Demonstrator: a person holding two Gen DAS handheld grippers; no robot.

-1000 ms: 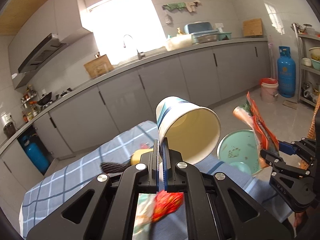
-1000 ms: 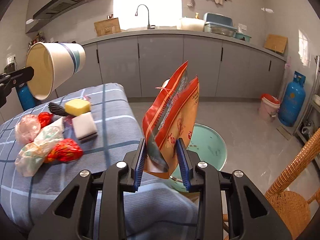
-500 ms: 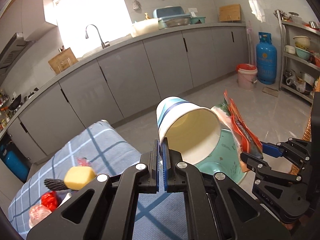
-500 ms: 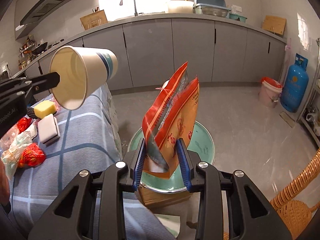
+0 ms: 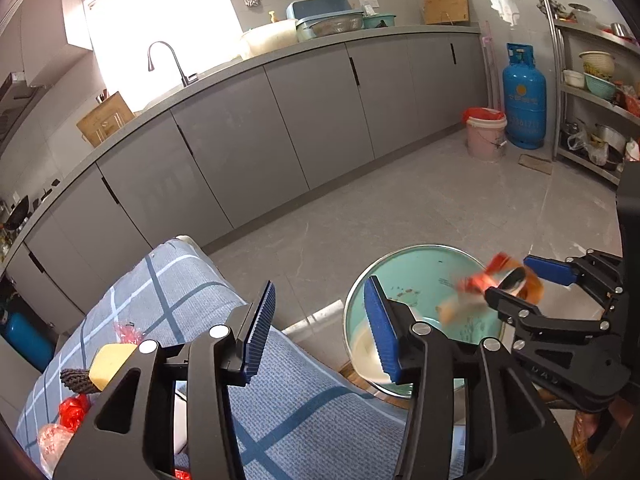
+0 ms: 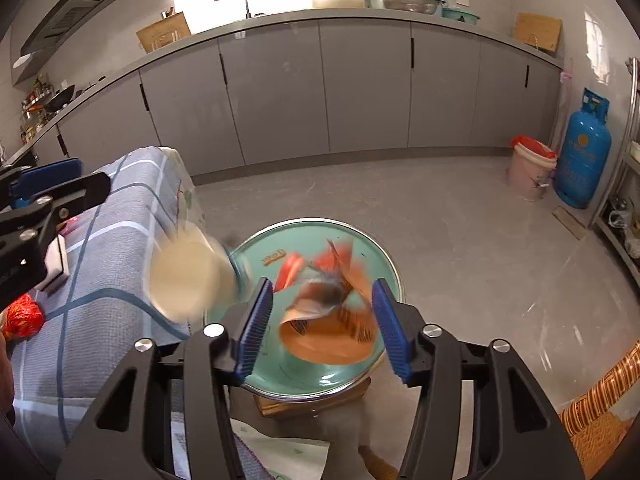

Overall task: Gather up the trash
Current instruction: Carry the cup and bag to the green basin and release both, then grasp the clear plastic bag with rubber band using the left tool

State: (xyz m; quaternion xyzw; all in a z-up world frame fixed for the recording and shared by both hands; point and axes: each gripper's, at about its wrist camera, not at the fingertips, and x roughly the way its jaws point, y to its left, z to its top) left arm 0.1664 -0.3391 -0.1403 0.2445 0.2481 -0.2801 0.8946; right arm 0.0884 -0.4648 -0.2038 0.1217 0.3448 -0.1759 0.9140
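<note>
Both grippers hang open over a teal basin (image 6: 352,236) on the floor beside the table. My right gripper (image 6: 322,326) is open, and the orange snack bag (image 6: 328,320) is blurred and falling between its fingers into the basin. My left gripper (image 5: 320,324) is open, and the paper cup (image 6: 188,276) is blurred in mid-air at the basin's left rim; it also shows in the left wrist view (image 5: 370,352). More trash lies on the checked tablecloth (image 5: 168,300): a red wrapper (image 5: 74,416) and a plastic bag (image 5: 52,440).
A yellow sponge (image 5: 112,360) and a white block (image 6: 56,260) lie on the table. A pink bucket (image 6: 530,170) and blue gas cylinder (image 6: 584,152) stand by the grey cabinets. A wicker chair (image 6: 600,396) is at lower right. The basin sits on a wooden stool (image 6: 308,404).
Both grippers have opened over the basin. The cup has left the left gripper and the snack bag has left the right gripper; both are falling.
</note>
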